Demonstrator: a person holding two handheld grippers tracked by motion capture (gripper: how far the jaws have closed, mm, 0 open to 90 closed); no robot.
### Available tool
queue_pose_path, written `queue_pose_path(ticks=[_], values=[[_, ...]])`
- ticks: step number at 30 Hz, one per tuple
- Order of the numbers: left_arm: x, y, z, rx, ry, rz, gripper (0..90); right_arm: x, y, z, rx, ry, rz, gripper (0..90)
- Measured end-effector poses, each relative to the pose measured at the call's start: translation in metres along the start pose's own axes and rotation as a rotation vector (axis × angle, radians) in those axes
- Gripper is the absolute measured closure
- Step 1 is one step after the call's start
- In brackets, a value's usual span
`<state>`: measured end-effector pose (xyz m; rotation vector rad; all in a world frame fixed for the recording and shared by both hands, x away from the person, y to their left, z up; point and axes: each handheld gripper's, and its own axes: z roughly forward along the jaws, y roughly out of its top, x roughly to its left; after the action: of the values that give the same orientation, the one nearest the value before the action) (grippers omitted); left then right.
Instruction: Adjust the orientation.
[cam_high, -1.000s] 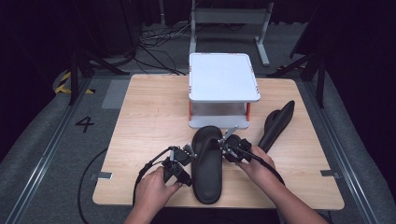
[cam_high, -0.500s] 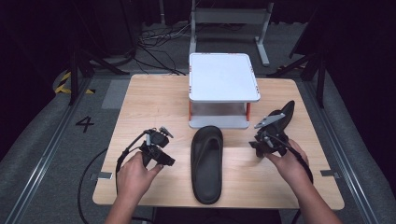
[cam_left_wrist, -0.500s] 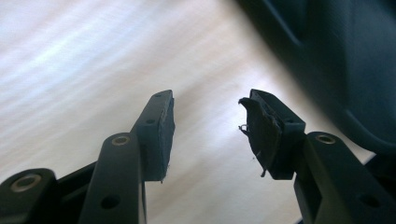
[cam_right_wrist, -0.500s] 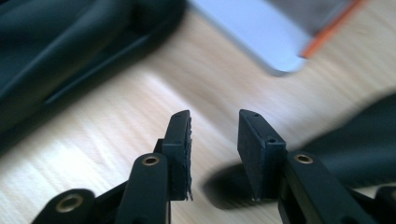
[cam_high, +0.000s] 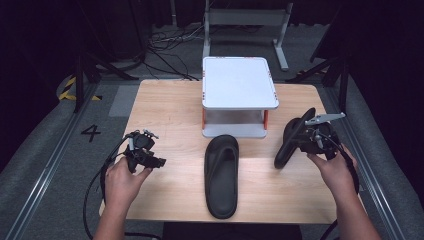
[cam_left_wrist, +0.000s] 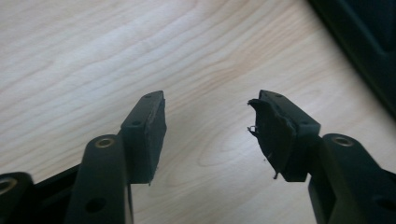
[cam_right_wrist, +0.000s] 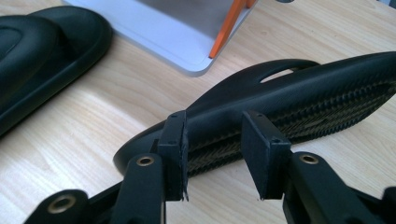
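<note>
From the high view, one black sandal (cam_high: 222, 175) lies flat at the table's (cam_high: 165, 105) middle, toe toward the white stand (cam_high: 239, 82); the second sandal (cam_high: 292, 137) stands on edge at the right, where the right gripper (cam_high: 306, 137) meets it, probably to grasp it. In the left gripper view, the left gripper (cam_left_wrist: 208, 128) hangs over bare wood, jaws apart and empty. In the right gripper view, the jaws are spread across the tilted sandal's edge, not yet clamped.
</note>
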<state>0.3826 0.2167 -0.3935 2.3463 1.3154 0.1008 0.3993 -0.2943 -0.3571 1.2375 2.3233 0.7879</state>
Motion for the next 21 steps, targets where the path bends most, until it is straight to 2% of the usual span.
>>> queue_pose_path(ticks=[1, 2, 5, 7, 9, 12, 14, 18, 20, 21], values=[[0.000, -0.002, -0.001, -0.008, -0.028, 0.001, 43.3, -0.001, 0.001, 0.001, -0.001, -0.001, 0.001, 62.2], [-0.002, -0.003, -0.001, -0.006, -0.033, 0.003, 43.3, -0.002, 0.002, 0.003, -0.001, -0.003, 0.002, 62.2], [-0.005, -0.006, 0.000, 0.001, -0.025, 0.013, 43.4, -0.006, 0.007, 0.006, -0.007, -0.004, 0.003, 62.2], [-0.006, -0.008, -0.001, -0.001, -0.014, 0.019, 43.6, -0.011, 0.010, 0.007, -0.010, -0.025, -0.006, 63.2], [-0.007, -0.010, -0.001, -0.002, -0.012, 0.023, 43.8, -0.022, 0.013, 0.005, -0.020, -0.044, 0.026, 64.1], [-0.007, -0.013, 0.000, 0.005, 0.006, 0.025, 44.4, -0.033, 0.014, 0.006, -0.042, -0.025, 0.066, 68.8], [-0.006, -0.014, 0.002, 0.015, 0.011, 0.026, 44.5, -0.032, 0.016, 0.013, -0.021, -0.020, 0.046, 74.3], [-0.007, -0.015, 0.005, 0.025, 0.010, 0.030, 44.5, -0.022, 0.021, 0.026, -0.006, -0.020, 0.004, 76.3], [-0.008, -0.015, 0.004, 0.025, -0.006, 0.034, 44.5, -0.020, 0.022, 0.028, -0.001, -0.021, -0.005, 76.4], [-0.008, -0.015, 0.004, 0.017, -0.027, 0.036, 44.5, -0.019, 0.022, 0.029, 0.005, -0.012, -0.011, 76.5]])
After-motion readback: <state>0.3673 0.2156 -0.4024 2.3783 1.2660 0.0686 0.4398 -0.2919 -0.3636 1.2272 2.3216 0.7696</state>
